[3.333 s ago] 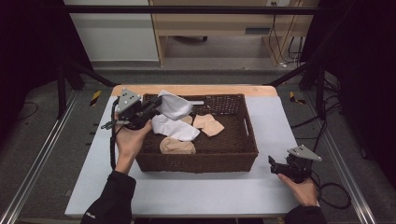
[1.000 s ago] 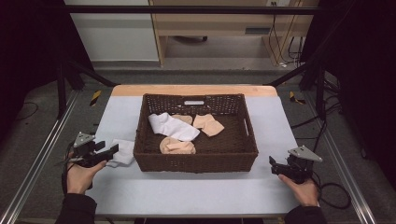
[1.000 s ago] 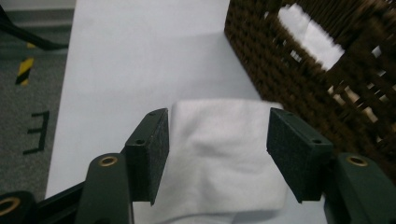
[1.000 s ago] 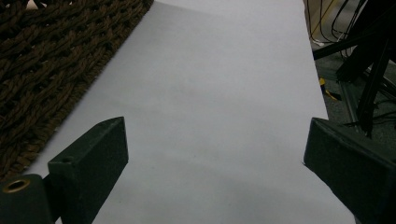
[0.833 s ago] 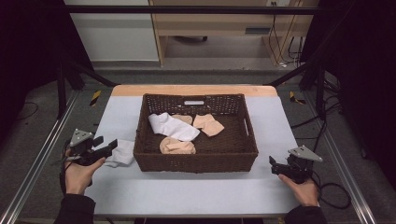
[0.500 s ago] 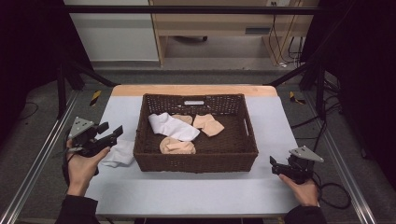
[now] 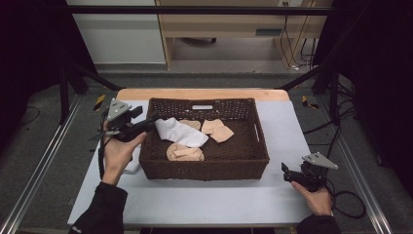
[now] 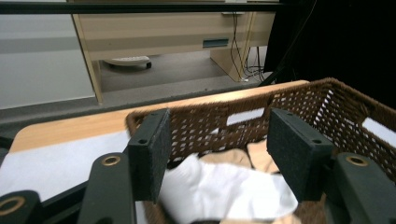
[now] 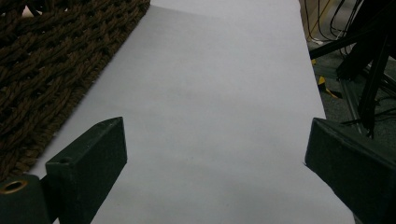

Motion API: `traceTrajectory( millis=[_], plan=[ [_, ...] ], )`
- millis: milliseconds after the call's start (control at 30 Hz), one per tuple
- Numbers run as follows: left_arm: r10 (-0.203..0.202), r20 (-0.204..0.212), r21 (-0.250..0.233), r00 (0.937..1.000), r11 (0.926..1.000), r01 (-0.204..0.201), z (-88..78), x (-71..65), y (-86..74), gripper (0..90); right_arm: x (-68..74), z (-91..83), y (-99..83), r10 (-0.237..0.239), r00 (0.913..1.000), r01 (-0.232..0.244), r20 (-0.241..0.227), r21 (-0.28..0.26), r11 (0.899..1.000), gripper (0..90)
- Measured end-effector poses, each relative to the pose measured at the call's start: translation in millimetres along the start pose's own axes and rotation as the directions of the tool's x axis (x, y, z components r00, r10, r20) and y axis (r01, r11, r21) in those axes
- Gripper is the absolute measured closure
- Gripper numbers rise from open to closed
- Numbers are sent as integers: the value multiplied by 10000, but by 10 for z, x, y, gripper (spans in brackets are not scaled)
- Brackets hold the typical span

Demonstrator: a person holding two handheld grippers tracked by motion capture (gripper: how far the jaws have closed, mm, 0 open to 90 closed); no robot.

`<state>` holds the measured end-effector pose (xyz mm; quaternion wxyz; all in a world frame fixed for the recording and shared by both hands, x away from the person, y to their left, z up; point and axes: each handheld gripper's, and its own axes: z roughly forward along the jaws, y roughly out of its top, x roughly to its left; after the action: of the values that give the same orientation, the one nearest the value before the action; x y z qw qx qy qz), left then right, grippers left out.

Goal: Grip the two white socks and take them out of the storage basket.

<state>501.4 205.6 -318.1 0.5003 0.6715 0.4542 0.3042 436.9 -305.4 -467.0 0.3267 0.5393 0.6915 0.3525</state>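
Note:
A dark wicker basket (image 7: 204,168) stands mid-table. Inside lie a white sock (image 7: 178,131) and three beige socks (image 7: 185,152) (image 7: 217,129) (image 7: 192,124). Another white sock (image 7: 133,165) lies on the table left of the basket, partly hidden by the person's left hand. My left gripper (image 7: 148,119) hovers at the basket's left rim, pointing in. In the left gripper view it (image 8: 217,135) is open, with the basket's white sock (image 8: 224,191) just beyond the jaws, untouched. My right gripper (image 7: 286,171) rests open on the table right of the basket (image 9: 46,60), nothing between its jaws (image 9: 215,140).
The grey table top (image 7: 287,126) has a wooden strip (image 7: 204,93) along its far edge. Metal frame rails (image 7: 39,165) run down both sides. A white label (image 7: 202,107) sits on the basket's far wall. Cables trail off the right gripper.
The left gripper carried a white sock out of the basket, left it on the table to the left, then came back up to the basket's left rim. The right gripper stayed put.

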Motion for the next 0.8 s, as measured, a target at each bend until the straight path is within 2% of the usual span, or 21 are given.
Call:
traceTrajectory(
  millis=[133,200,300,400,533,733,800],
  plan=[
    [316,-97,-10,9995,9995,-316,237,-147,94,394,-2,5,1,-31,10000,31,1,2,10000,59],
    [235,16,115,9997,9997,-235,363,-211,107,393,-1,6,1,-29,10000,29,-9,-3,10000,59],
    [315,-14,419,9995,9986,-314,552,-289,90,390,-1,7,1,-14,10000,14,-39,-3,10000,59],
    [559,109,658,9984,9962,-565,711,-362,40,385,3,8,-1,-30,10000,30,-73,7,10000,59],
    [591,86,987,9982,9933,-597,895,-390,-36,376,6,14,-1,-43,9999,44,-100,60,10000,59],
    [838,-145,1677,9964,9826,-802,1149,-408,-199,370,1,12,1,-4,9999,4,-121,18,10000,59],
    [884,-143,1773,9960,9805,-844,1171,-411,-217,370,0,13,2,-10,9999,10,-131,24,10000,59]
  ],
)
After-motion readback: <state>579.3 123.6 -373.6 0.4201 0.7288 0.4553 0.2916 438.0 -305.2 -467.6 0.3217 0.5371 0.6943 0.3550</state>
